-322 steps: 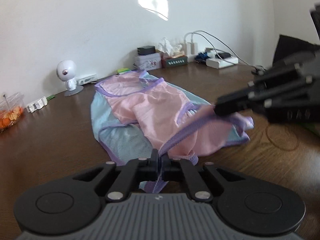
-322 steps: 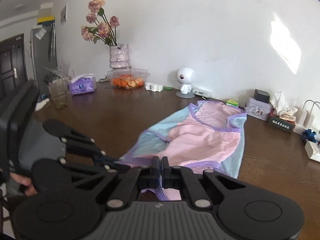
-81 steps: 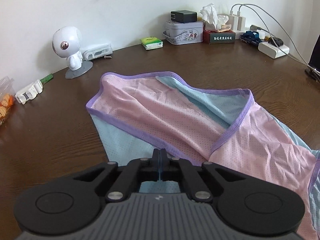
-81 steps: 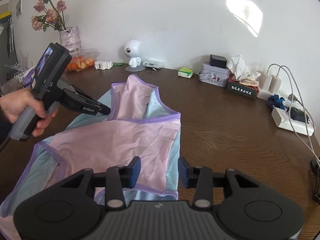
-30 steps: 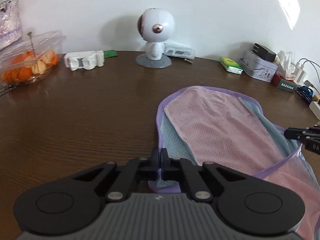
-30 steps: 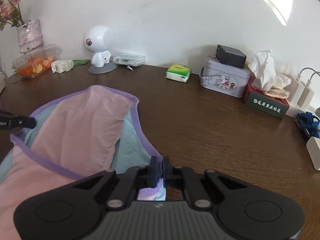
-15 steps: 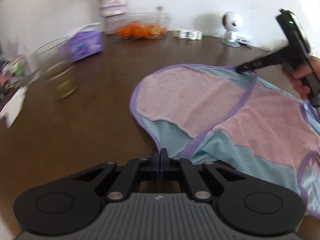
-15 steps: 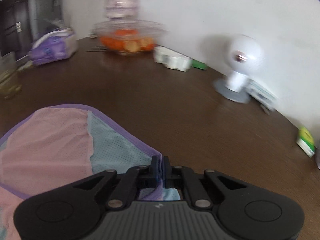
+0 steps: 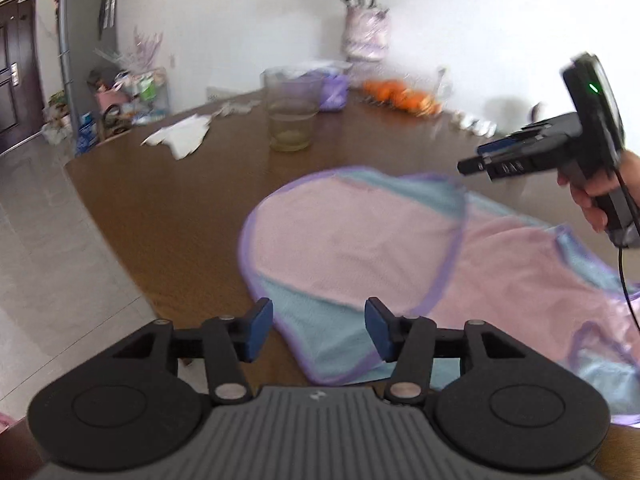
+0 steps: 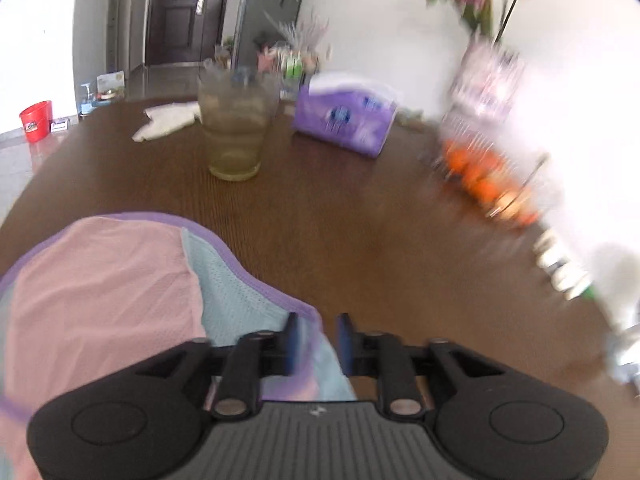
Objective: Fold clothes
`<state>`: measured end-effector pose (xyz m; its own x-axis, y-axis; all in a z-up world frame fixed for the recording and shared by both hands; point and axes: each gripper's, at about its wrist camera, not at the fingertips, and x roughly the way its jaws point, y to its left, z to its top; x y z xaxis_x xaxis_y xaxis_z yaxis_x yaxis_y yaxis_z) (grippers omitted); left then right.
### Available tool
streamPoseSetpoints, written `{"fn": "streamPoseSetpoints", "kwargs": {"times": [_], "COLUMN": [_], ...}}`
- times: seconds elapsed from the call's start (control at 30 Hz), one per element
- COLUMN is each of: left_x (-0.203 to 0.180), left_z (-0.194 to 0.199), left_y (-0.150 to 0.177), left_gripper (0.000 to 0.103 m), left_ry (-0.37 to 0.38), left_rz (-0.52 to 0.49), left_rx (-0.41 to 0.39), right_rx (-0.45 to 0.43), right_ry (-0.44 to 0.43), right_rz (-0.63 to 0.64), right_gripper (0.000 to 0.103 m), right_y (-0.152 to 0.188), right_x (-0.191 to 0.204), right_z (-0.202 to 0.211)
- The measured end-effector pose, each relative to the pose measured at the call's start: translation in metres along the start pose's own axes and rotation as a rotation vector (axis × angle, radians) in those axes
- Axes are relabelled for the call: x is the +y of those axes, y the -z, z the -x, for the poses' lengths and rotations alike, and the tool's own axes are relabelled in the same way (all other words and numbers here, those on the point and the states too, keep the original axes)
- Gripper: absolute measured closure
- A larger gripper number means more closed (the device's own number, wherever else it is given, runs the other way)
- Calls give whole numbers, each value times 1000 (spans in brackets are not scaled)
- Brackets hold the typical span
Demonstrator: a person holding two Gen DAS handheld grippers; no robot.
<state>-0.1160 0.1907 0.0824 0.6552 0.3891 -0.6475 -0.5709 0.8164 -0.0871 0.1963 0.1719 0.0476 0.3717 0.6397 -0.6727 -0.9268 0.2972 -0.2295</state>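
Half a second ago both grippers were pinching the garment's [image 9: 360,240] purple hem; now the left gripper [image 9: 319,330] and right gripper [image 10: 317,342] are standing with jaws just opened, cloth lying loose between them near the bench's [image 10: 360,240] edge.

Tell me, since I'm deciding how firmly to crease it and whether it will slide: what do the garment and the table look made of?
The garment looks like thin synthetic mesh, matte: tiny perforations show in its blue panel, with soft wrinkles and purple binding along the edges. The fibre itself cannot be told. The table looks like dark brown wood or wood veneer with a smooth, slightly glossy finish: fine grain lines and soft reflections show.
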Motion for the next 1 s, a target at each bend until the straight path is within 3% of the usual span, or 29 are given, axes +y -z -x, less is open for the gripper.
{"fn": "streamPoseSetpoints", "kwargs": {"times": [0.03,0.1,0.2,0.27,0.37,0.47,0.57,0.67,0.7,0.77,0.83,1.0], "left_x": [-8,-34,-77,-103,-116,-95,-58,-32,-27,-27,-31,-71], "left_z": [5,8,5,-4,-8,-13,-26,-27,-27,-27,-30,-32], "left_y": [-1,1,11,19,26,26,30,36,36,34,32,35], "left_gripper": [44,38,34,34,34,28,23,26,32,42,45,45], "left_ry": [53,186,386,445,405,332,261,269,268,259,261,317], "left_rz": [-14,-74,-172,-229,-321,-354,-387,-401,-402,-400,-396,-457], "left_rx": [-9,-7,22,55,51,47,99,110,104,96,90,104], "right_rx": [-24,-21,111,174,256,172,124,119,138,129,120,147], "right_ry": [24,71,128,192,277,207,184,182,201,244,273,368], "right_rz": [16,23,-70,-147,-262,-348,-428,-518,-556,-587,-615,-670], "right_gripper": [48,43,43,46,47,49,49,58,75,81,91,93], "right_y": [9,31,81,116,166,199,221,240,245,248,254,276], "right_x": [-5,-21,-45,-36,-19,23,47,57,56,63,70,81], "right_z": [22,62,111,144,194,238,252,251,247,247,254,282]}}
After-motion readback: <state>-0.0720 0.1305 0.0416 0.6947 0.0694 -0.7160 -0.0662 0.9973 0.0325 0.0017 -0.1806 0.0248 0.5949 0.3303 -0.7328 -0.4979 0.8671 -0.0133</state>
